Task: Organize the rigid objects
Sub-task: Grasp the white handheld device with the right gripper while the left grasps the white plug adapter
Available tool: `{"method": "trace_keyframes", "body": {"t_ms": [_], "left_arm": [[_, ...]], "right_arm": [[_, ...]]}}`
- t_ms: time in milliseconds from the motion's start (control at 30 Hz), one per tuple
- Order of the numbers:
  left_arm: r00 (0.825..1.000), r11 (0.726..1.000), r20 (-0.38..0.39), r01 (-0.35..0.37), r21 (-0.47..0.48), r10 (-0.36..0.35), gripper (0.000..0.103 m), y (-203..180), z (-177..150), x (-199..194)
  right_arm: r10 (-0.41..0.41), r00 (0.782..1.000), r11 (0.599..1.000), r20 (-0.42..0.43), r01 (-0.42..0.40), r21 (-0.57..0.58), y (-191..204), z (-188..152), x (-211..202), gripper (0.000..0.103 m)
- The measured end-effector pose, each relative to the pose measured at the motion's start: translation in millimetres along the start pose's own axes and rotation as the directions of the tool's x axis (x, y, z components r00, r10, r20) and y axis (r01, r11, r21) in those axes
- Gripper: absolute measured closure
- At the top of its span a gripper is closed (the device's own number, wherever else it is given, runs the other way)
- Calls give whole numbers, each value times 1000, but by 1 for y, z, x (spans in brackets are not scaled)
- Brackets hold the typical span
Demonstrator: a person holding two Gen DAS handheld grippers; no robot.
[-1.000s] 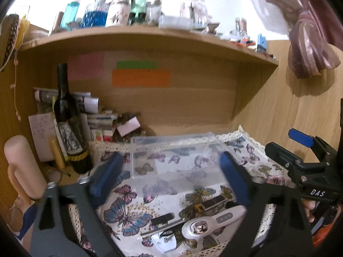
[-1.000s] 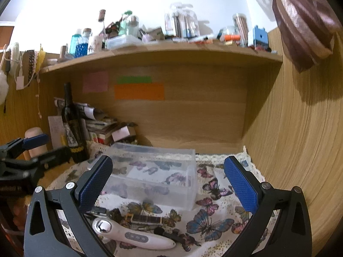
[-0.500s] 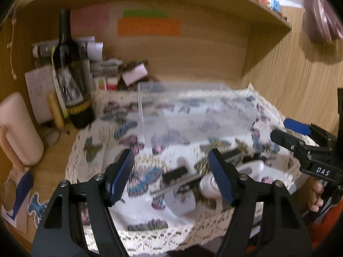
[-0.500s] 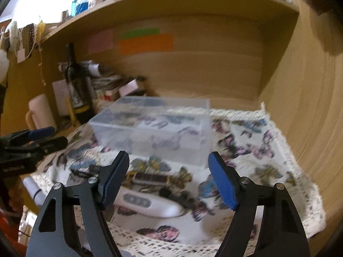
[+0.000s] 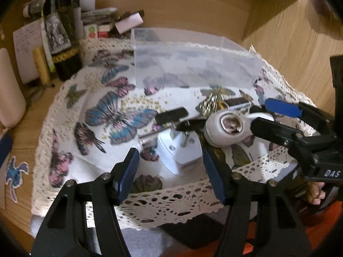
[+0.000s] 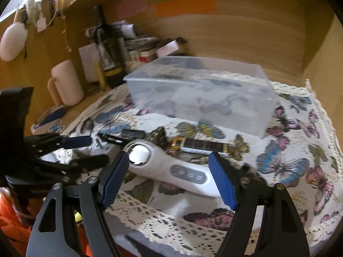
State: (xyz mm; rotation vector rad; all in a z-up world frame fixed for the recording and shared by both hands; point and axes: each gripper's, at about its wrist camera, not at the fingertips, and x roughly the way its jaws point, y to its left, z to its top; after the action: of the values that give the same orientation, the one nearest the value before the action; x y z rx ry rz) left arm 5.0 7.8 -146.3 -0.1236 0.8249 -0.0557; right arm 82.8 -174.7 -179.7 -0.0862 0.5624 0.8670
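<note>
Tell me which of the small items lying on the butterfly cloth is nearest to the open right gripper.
The white handheld device with the round metal head lies nearest the right gripper, just ahead of its blue fingers. The white plug adapter sits by the left gripper.

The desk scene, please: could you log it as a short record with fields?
surface: butterfly cloth
container: clear plastic box, behind the items
white handheld device: lying flat, between right gripper fingers
white plug adapter: ahead of left gripper
grippers: both open, holding nothing
wine bottle: upright, off the cloth
</note>
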Motion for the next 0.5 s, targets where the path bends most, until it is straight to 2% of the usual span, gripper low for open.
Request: {"method": "trace_keyframes", "body": {"t_ms": [133, 200, 267, 333, 500], "left_arm": [[1000, 1000, 8, 9, -17, -8, 44, 1, 2, 5], [999, 999, 15, 28, -32, -28, 50, 4, 6, 5], [999, 999, 15, 33, -36, -32, 60, 6, 8, 8], [999, 999, 13, 30, -39, -29, 64, 8, 9, 10], [999, 999, 21, 29, -30, -29, 67, 15, 8, 7]], "right_arm": [[9, 998, 1000, -55, -11, -27, 3, -3, 12, 29], [3, 997, 999, -77, -6, -42, 4, -4, 17, 29], [-2, 996, 998, -85, -3, -64, 7, -5, 20, 29], [-5, 996, 996, -91, -3, -87, 9, -3, 23, 29], [-10, 991, 992, -133, -7, -126, 13, 0, 38, 29]]}}
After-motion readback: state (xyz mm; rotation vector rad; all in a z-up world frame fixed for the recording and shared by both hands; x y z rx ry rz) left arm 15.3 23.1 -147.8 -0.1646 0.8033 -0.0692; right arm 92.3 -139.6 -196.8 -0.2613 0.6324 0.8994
